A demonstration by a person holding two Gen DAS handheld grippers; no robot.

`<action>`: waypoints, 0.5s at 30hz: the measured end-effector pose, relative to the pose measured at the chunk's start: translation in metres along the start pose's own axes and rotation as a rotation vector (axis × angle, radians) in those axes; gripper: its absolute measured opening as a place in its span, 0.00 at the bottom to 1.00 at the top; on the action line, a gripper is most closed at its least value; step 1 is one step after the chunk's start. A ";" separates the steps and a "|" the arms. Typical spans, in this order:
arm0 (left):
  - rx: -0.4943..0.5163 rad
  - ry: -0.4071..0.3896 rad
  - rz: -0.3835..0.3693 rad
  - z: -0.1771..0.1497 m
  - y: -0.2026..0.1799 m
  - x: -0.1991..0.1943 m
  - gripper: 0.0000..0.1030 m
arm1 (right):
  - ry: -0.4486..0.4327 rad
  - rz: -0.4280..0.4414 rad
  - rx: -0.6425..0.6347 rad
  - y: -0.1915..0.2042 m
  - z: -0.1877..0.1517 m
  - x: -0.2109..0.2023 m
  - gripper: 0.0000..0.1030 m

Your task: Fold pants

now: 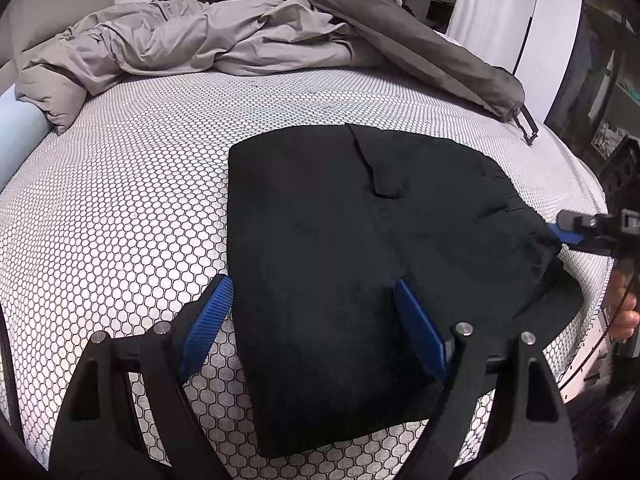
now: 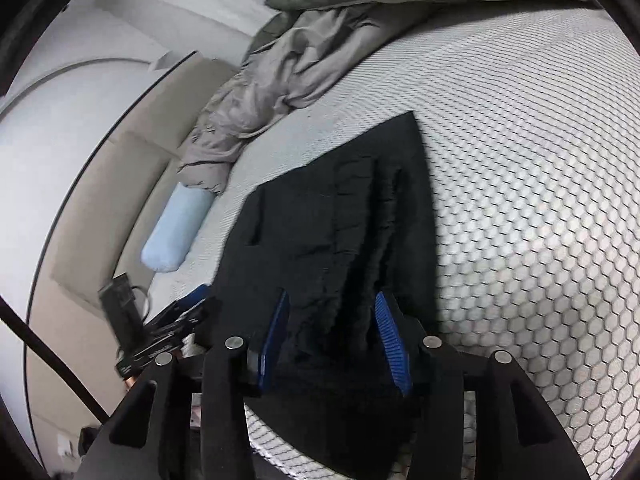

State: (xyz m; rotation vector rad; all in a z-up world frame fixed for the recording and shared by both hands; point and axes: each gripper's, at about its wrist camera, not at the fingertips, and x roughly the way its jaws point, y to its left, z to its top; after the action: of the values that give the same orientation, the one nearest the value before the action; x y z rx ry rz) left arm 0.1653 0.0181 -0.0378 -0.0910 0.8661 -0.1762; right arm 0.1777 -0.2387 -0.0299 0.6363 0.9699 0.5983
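Observation:
Black pants point(image 1: 352, 240) lie folded into a thick pad on the honeycomb-patterned mattress point(image 1: 140, 200). My left gripper point(image 1: 316, 292) is open, its blue pads point(image 1: 208, 320) straddling the near left corner of the pants. In the right wrist view the pants point(image 2: 340, 216) run away from me. My right gripper point(image 2: 332, 308) is open with bunched waistband fabric between its blue pads point(image 2: 390, 340). The right gripper also shows in the left wrist view point(image 1: 568, 228) at the pants' right edge. The left gripper shows in the right wrist view point(image 2: 188, 304) at the left.
A crumpled grey duvet point(image 1: 180, 48) lies across the far part of the bed. A light blue pillow point(image 2: 176, 232) sits at the mattress edge by the beige headboard point(image 2: 100, 208). A dark strap buckle point(image 1: 526, 124) hangs at the far right corner. Shelving stands right of the bed.

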 end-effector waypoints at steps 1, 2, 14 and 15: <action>0.003 0.000 0.002 0.000 0.000 0.000 0.79 | 0.004 0.015 -0.001 0.002 0.001 -0.001 0.45; 0.004 0.000 0.001 0.000 -0.001 0.001 0.79 | 0.007 0.015 -0.004 0.002 0.001 -0.001 0.46; -0.009 0.002 0.002 0.001 0.003 0.001 0.79 | 0.041 0.146 -0.006 0.011 0.015 0.019 0.47; -0.011 0.003 0.004 0.001 0.003 0.001 0.79 | 0.043 0.144 -0.017 0.016 0.015 0.021 0.47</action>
State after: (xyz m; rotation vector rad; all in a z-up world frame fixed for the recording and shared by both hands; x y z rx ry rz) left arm 0.1671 0.0212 -0.0389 -0.0994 0.8699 -0.1684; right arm 0.1972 -0.2166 -0.0240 0.6849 0.9635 0.7493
